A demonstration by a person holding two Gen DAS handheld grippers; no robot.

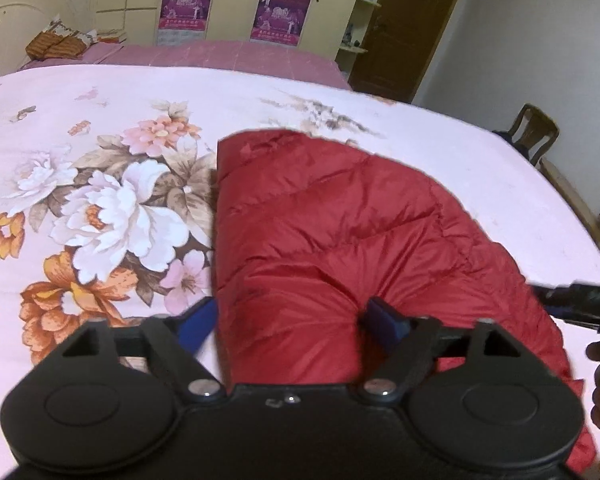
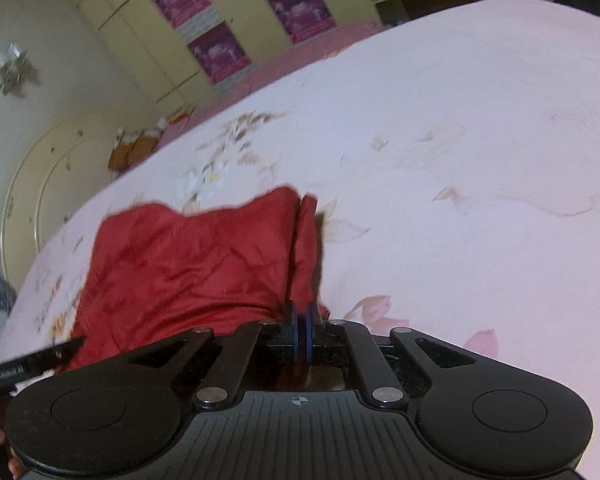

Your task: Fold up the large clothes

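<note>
Fingers of the left gripper stand wide astride the red quilted puffer jacket, mid-frame on the floral pink bedspread; right gripper looks nearly shut at its hem, grip unclear. Jacket seems mostly folded; final tidying likely remains.

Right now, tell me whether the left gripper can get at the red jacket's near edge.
Probably yes. The left gripper stands open with the red jacket already bulging between its fingers, and nothing lies between.
</note>
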